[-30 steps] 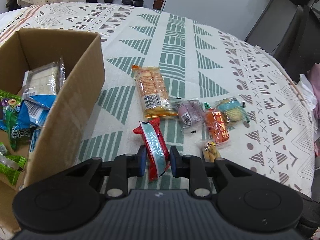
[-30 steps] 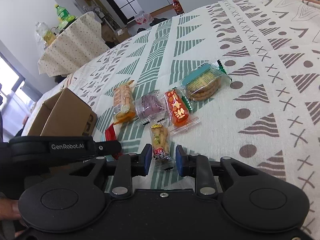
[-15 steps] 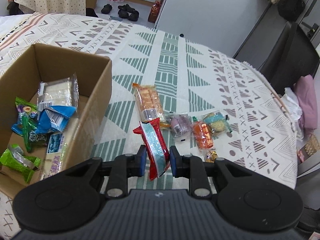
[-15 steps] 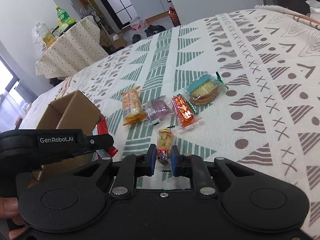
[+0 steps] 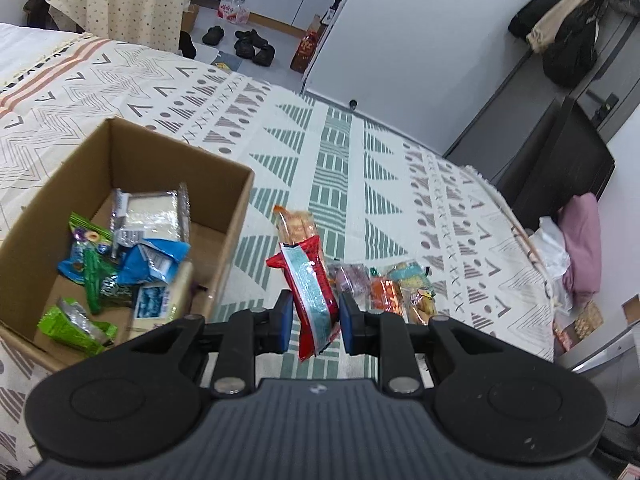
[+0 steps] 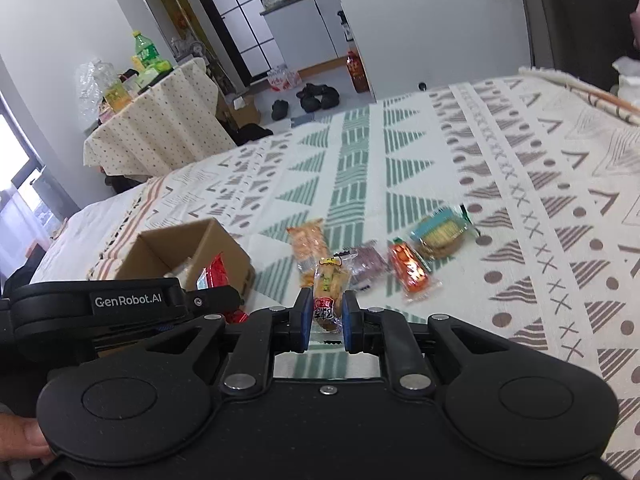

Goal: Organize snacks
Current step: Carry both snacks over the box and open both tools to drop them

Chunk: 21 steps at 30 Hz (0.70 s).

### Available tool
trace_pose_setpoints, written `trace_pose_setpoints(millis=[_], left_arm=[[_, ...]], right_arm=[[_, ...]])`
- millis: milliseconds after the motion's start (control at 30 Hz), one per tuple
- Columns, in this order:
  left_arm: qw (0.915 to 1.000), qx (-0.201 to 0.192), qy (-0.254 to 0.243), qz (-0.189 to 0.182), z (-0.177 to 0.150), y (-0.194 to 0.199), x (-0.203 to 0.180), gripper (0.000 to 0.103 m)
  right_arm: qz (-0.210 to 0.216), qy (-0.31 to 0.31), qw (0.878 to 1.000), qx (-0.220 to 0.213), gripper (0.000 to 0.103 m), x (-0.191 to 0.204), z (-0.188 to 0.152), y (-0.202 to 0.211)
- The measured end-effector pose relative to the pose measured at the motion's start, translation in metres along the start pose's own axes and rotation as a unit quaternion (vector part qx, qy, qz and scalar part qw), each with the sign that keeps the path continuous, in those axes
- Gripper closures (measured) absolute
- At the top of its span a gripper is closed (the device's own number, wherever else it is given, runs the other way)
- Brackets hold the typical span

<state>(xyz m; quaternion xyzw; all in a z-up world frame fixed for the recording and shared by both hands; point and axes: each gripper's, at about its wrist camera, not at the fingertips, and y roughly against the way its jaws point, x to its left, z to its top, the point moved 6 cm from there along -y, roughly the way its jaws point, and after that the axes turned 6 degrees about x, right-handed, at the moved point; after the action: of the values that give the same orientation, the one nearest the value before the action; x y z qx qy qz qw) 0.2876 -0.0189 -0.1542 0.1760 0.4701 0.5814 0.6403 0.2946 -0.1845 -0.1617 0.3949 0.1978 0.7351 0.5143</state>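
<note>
My left gripper (image 5: 312, 324) is shut on a red and light-blue snack packet (image 5: 310, 292) and holds it in the air, just right of the open cardboard box (image 5: 236, 216). The box holds several snack packets (image 5: 120, 252). My right gripper (image 6: 325, 320) is shut on a small yellow snack packet (image 6: 329, 284) and holds it above the cloth. The left gripper (image 6: 132, 304) with its red packet (image 6: 214, 274) shows in the right wrist view beside the box (image 6: 160, 252). On the cloth lie an orange cracker pack (image 6: 308, 240), a purple packet (image 6: 370, 264), an orange-red packet (image 6: 410, 270) and a teal biscuit pack (image 6: 438, 234).
The patterned cloth (image 5: 360, 184) covers the whole surface. Its right edge (image 5: 520, 232) drops off near a pink cloth and white bags. A dotted side table with bottles (image 6: 156, 120) and shoes on the floor (image 6: 312, 96) stand beyond the far edge.
Both grippers have risen from the cloth, each with its packet. The right gripper closed on the yellow packet and lifted it. The view into the box has opened up.
</note>
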Motion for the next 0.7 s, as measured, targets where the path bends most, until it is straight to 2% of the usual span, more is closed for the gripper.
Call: trace_pose_setpoints(millis=[700], left_arm=[[0.9977,-0.047,0.049,0.006,0.024,0.057,0.055,0.080]], right_arm=[[-0.010,0.044,0.998,-0.050,0.088,0.081,0.022,0.034]])
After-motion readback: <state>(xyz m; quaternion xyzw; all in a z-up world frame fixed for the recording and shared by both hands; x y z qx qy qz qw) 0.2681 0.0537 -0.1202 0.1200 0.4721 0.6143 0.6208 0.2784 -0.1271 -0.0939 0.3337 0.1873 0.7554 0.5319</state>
